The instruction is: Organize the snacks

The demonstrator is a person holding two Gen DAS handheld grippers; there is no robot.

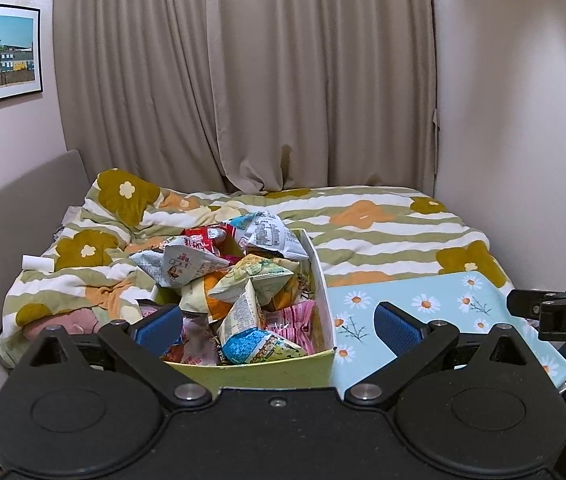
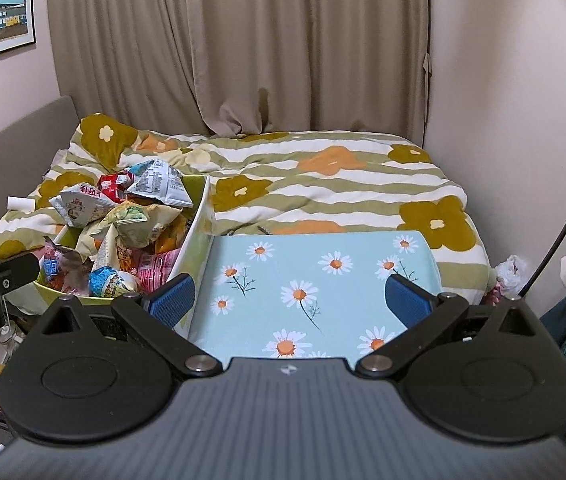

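Observation:
A yellow-green box (image 1: 275,368) sits at the near edge of the bed, piled high with several crinkled snack packets (image 1: 243,280). The box (image 2: 55,296) and its packets (image 2: 131,220) also show at the left of the right wrist view. A light blue daisy-print lid (image 1: 423,320) lies flat to the right of the box; it fills the middle of the right wrist view (image 2: 303,280). My left gripper (image 1: 279,324) is open and empty, just in front of the box. My right gripper (image 2: 289,300) is open and empty, over the near edge of the lid.
The bed carries a rumpled green-striped flower quilt (image 2: 323,184). A small white roll (image 1: 37,263) lies at the quilt's left edge. Curtains (image 1: 243,80) hang behind, walls close in on both sides, and a grey headboard (image 1: 15,216) stands at the left. A black cable (image 2: 563,232) hangs at the right.

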